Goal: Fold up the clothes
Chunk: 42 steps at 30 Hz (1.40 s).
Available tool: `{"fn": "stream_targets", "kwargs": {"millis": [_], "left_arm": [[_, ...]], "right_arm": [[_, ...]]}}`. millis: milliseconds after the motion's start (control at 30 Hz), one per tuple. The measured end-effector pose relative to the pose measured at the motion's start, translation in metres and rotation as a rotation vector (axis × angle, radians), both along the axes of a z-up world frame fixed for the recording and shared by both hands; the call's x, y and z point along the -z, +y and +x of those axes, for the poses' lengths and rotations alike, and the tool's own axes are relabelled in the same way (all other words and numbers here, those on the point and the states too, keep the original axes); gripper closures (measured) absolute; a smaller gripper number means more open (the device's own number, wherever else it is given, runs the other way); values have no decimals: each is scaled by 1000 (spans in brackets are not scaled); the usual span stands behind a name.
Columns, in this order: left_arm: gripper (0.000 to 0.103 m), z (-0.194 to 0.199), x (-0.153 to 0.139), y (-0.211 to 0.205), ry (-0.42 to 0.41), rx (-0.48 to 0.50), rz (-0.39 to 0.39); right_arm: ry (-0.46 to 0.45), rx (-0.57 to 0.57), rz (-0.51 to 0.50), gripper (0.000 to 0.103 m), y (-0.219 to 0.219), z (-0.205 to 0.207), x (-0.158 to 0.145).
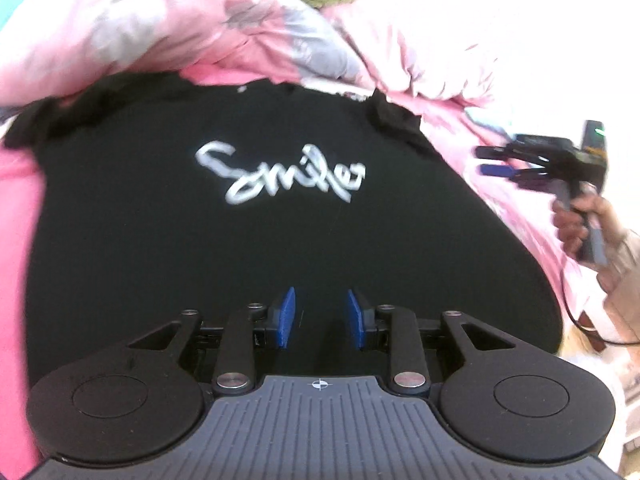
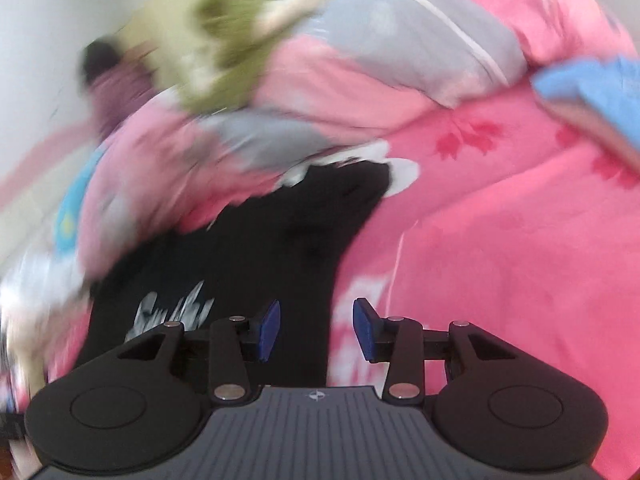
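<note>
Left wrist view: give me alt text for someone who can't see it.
A black T-shirt with white script lettering lies spread flat on a pink bed sheet, a rumpled pink floral quilt behind it. The left gripper hangs open above its lower part; the hand-held right gripper is at the right edge.

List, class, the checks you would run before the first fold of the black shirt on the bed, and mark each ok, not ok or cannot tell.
1. Black T-shirt lies spread, print up: ok.
2. Left gripper open and empty above the shirt: ok.
3. Right gripper open and empty over the shirt's edge: ok.
4. Sleeve lying flat: not ok, it looks bunched.
5. Collar clear of the pink quilt: cannot tell, the quilt borders it.
6. Right wrist view sharp enough to aim: not ok, blurred.
</note>
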State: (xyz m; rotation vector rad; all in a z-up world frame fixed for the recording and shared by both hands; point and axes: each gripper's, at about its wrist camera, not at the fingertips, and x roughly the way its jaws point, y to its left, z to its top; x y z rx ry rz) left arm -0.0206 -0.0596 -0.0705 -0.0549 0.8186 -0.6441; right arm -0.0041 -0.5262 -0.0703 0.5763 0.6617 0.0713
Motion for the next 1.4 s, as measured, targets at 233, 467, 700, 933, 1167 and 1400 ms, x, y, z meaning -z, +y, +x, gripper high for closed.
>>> {"fn": "stream_targets", "kwargs": {"millis": [233, 467, 700, 933, 1167, 1400], "left_arm": [[75, 57, 24, -49, -54, 14, -58], [75, 70, 34, -48, -55, 13, -131], [75, 72, 38, -43, -44, 10, -175], [75, 73, 40, -42, -49, 9, -188], [75, 73, 40, -42, -49, 6, -190], [74, 71, 28, -45, -48, -25, -155]], "right_arm": [[99, 138, 222, 63, -39, 104, 47], [76, 105, 154, 103, -36, 125, 46], [8, 237, -28, 103, -45, 126, 30], [15, 288, -115, 103, -43, 127, 35], [-38, 420, -97, 103, -53, 87, 19], [-25, 306, 64, 71, -67, 110, 19]]}}
